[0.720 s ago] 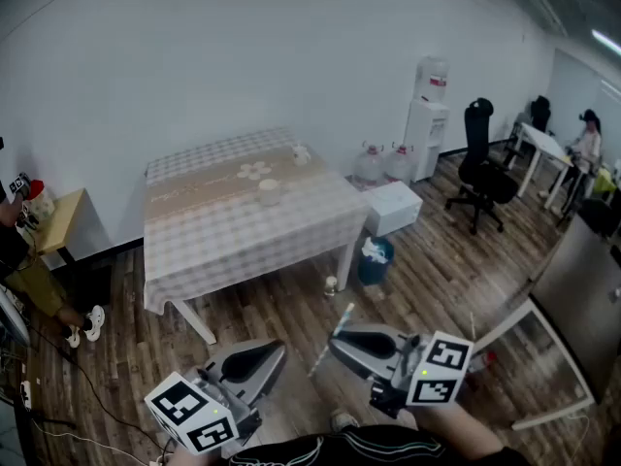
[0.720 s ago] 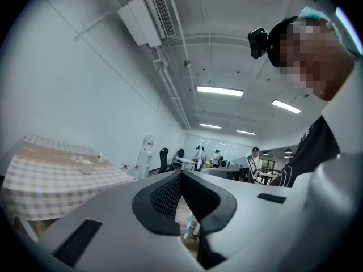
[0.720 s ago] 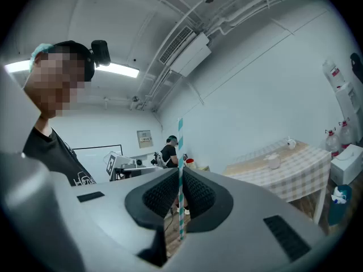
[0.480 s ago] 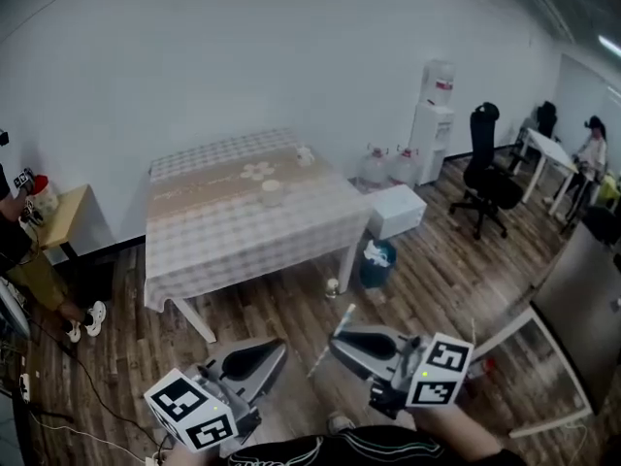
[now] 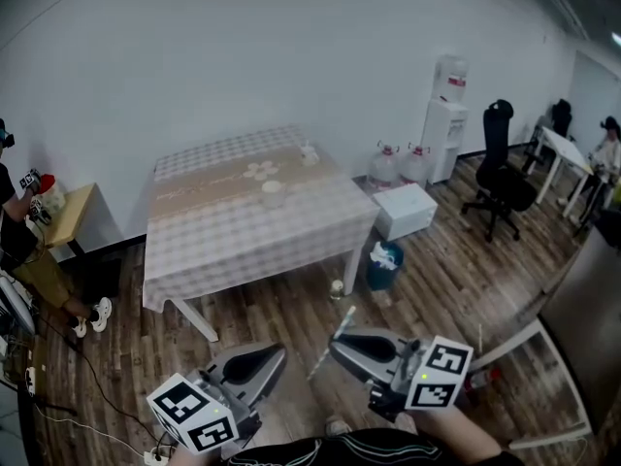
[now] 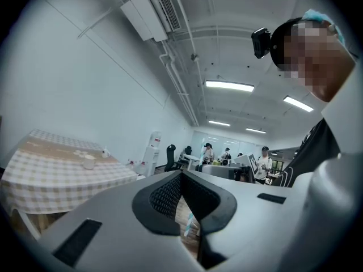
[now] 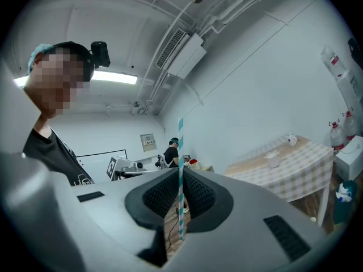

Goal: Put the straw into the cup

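A teal-and-white striped straw (image 7: 180,180) stands upright between the pads of my right gripper (image 7: 180,177), which is shut on it. In the head view the straw (image 5: 331,342) slants out from the right gripper (image 5: 340,341), low over the wooden floor. My left gripper (image 5: 275,354) hovers beside it at the lower left, apart from the straw. Its jaws meet with nothing between them in the left gripper view (image 6: 181,175). The white cup (image 5: 273,191) stands on the checked tablecloth of the table (image 5: 223,246), far ahead of both grippers. The cup also shows small in both gripper views (image 7: 274,161) (image 6: 89,164).
A water dispenser (image 5: 447,115), big water bottles (image 5: 398,165), a white box (image 5: 407,210) and a blue bin (image 5: 383,263) stand right of the table. An office chair (image 5: 500,168) is further right. A seated person (image 5: 21,255) and a small yellow table (image 5: 68,216) are at the left.
The head view has swung slightly, so the room has slid a little to the right. Both grippers and the straw keep the same pose.
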